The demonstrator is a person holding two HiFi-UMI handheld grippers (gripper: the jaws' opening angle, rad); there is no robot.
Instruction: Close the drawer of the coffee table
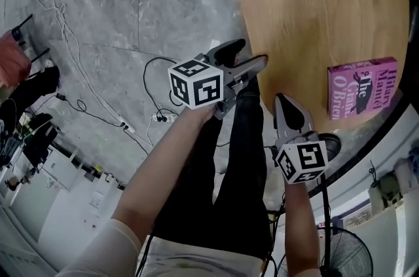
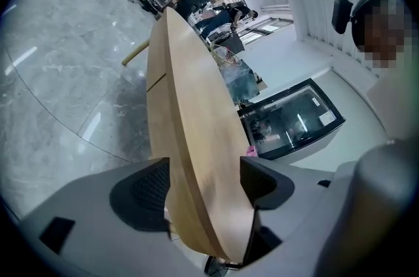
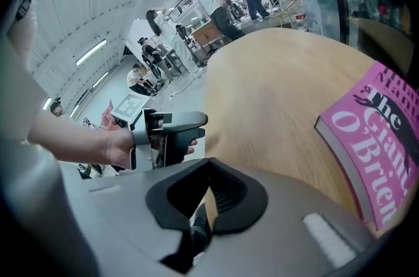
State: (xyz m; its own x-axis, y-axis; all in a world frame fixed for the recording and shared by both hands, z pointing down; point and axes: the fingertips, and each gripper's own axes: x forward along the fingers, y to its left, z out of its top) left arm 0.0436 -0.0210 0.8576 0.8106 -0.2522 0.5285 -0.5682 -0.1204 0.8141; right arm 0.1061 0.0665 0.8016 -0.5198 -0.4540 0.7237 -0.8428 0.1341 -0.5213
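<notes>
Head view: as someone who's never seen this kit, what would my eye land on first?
The bright pink book jumps out, lying near the edge of the round wooden table. Then the two tools with black-and-white marker cubes: the left hand-held gripper, jaws apart astride the table's rim, and the right hand-held gripper, jaws together, close by.

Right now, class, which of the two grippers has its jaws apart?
The left gripper: its jaws straddle the edge of the wooden table. The right gripper has its jaws closed together.
</notes>
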